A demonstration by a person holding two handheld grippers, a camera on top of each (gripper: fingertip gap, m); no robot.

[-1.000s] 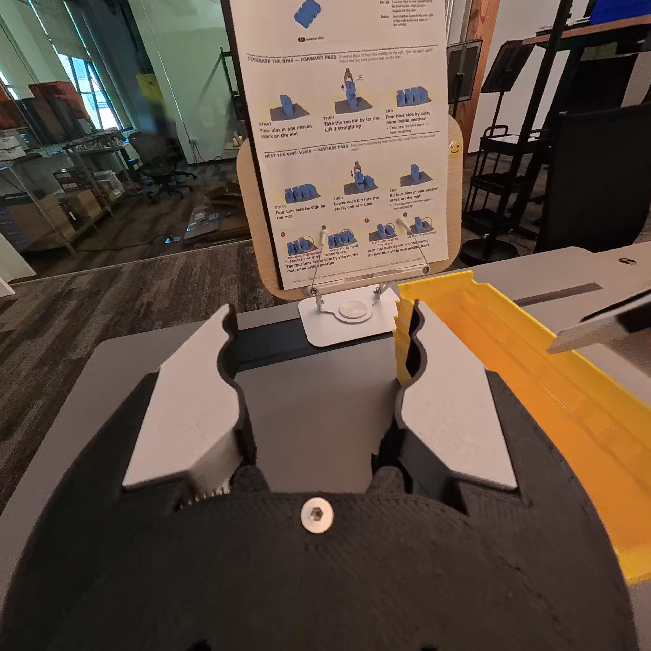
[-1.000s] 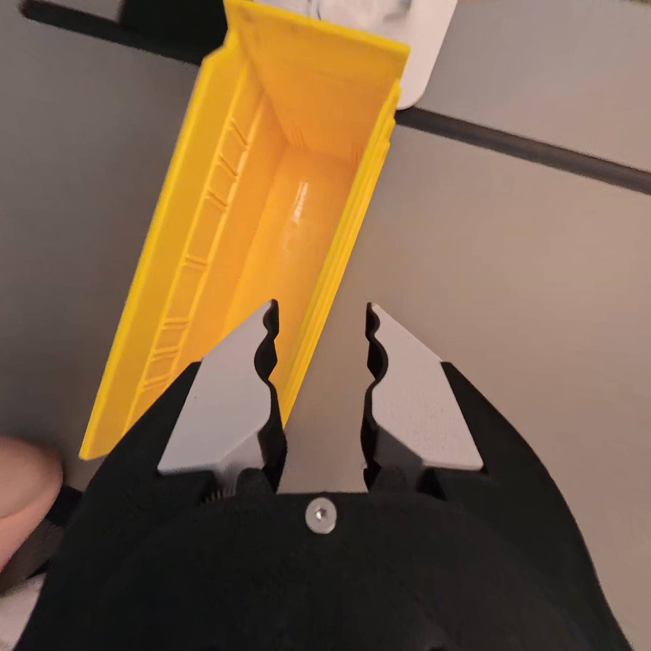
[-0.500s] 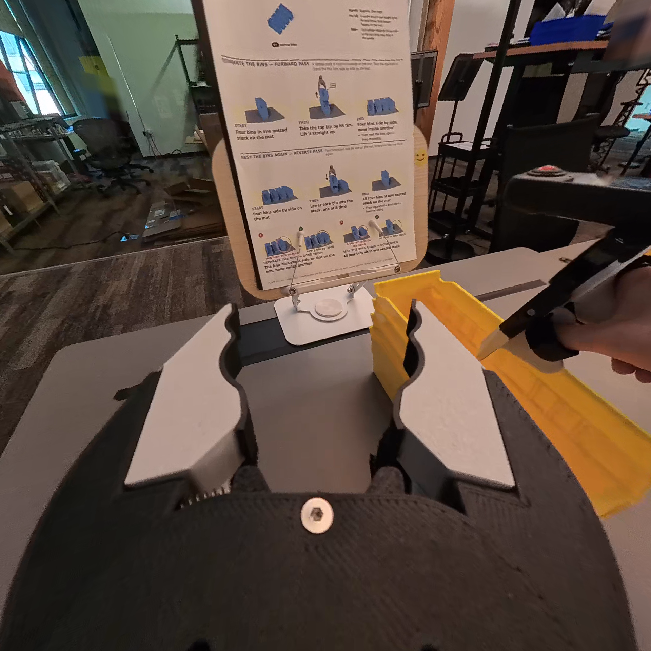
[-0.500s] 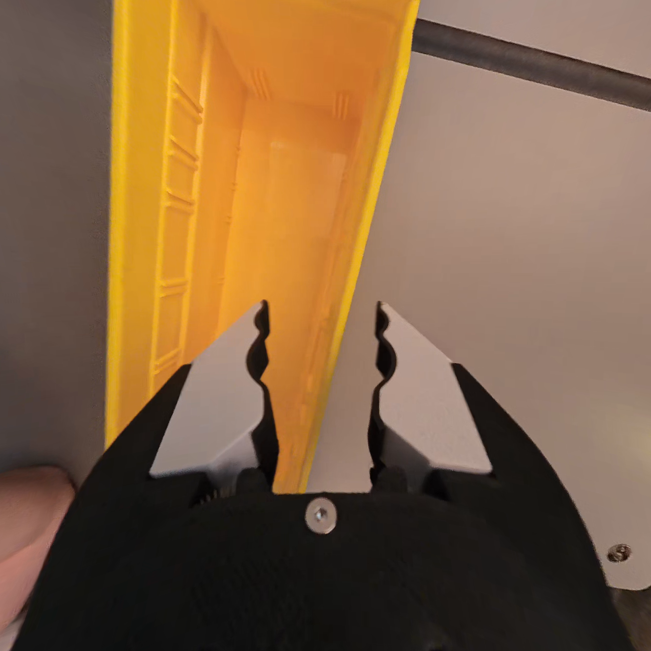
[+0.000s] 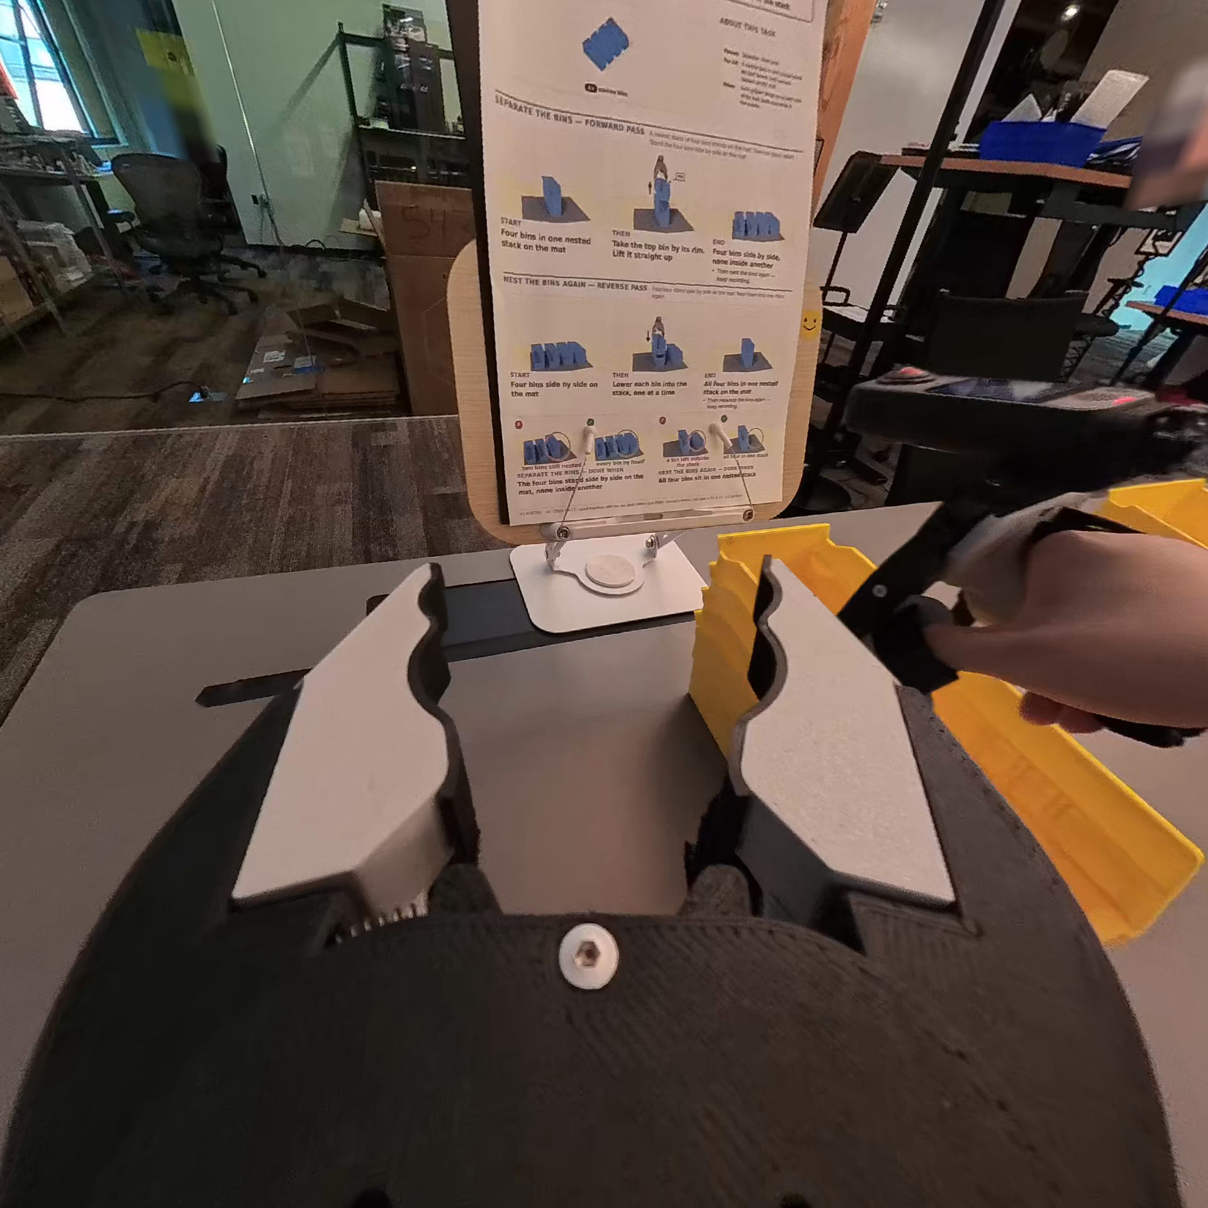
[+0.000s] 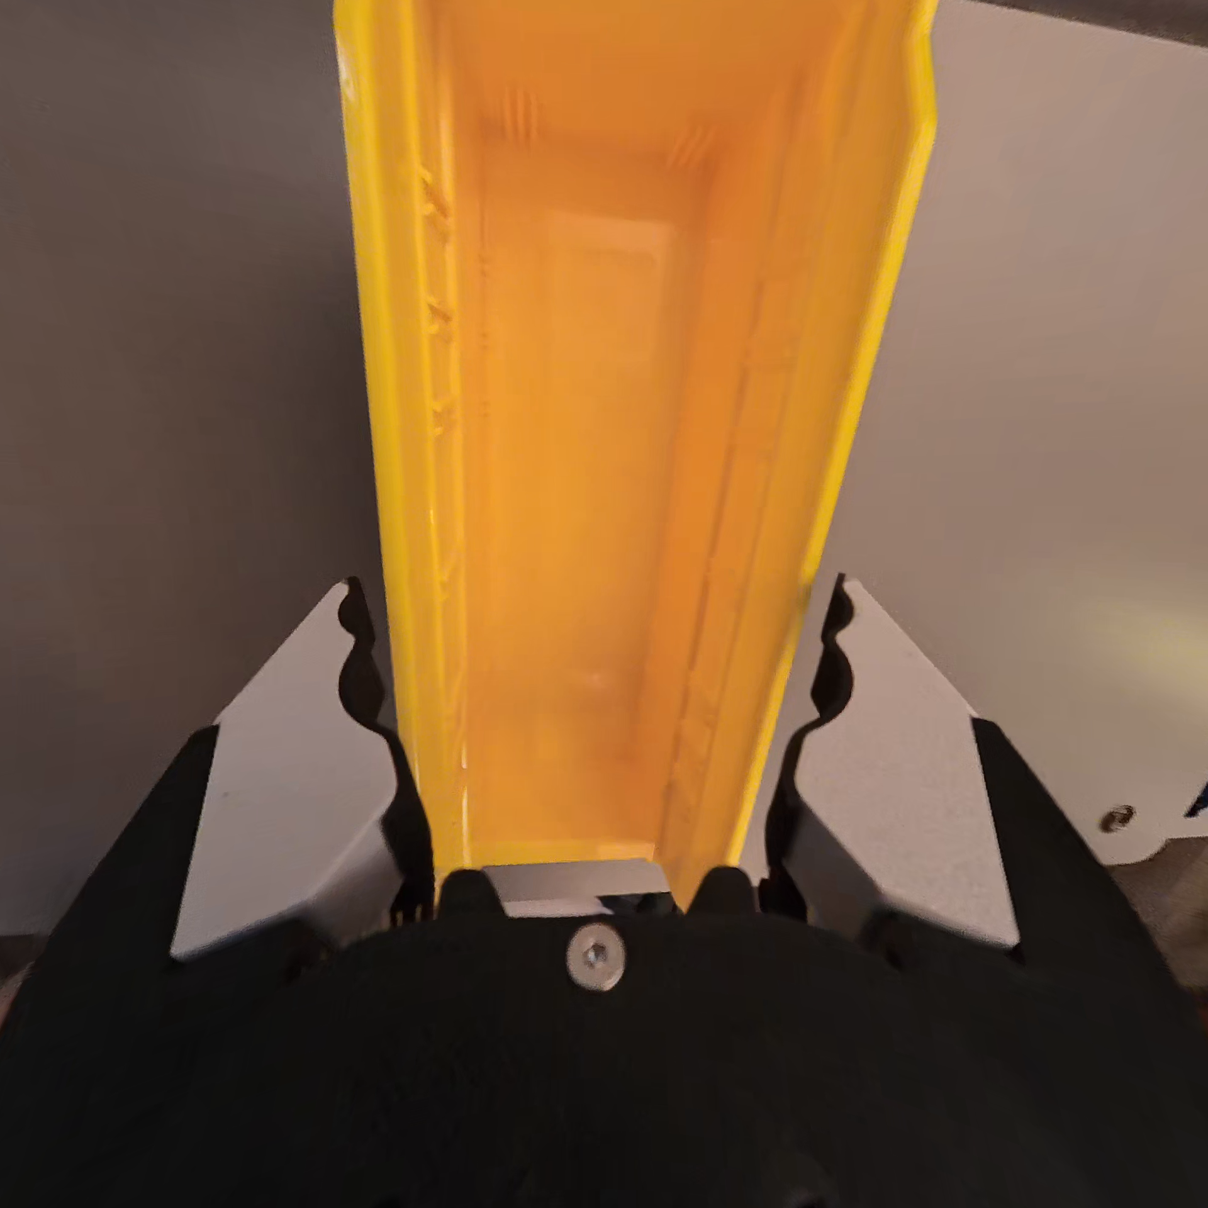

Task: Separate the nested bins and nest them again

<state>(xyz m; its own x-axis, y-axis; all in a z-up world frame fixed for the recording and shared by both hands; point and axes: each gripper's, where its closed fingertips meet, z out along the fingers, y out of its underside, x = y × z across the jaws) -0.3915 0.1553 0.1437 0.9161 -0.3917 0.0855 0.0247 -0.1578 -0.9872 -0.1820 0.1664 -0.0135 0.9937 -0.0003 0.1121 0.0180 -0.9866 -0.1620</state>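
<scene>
A stack of nested yellow bins point(image 5: 725, 654) lies on the grey table point(image 5: 163, 686), to the right of my left gripper point(image 5: 598, 565). The left gripper is open and empty, and its right finger point(image 5: 817, 706) stands in front of the stack's stepped end. A hand point(image 5: 1078, 621) holds the right gripper over the stack. In the right wrist view the top bin point(image 6: 588, 457) runs away from me, open side up. My right gripper point(image 6: 596, 580) is wide open and straddles the bin's near end. A gap shows between each fingertip and the bin's walls.
An instruction sheet on a wooden board point(image 5: 647, 261) stands on a white base point(image 5: 608, 588) at the table's far edge, just left of the stack. A dark slot point(image 5: 484, 621) crosses the table. Another yellow bin point(image 5: 1163, 510) sits at the far right.
My right gripper's jaws opened from narrow to wide. They went from straddling the bin's right wall to straddling the whole bin. My left gripper stayed open and shifted only slightly.
</scene>
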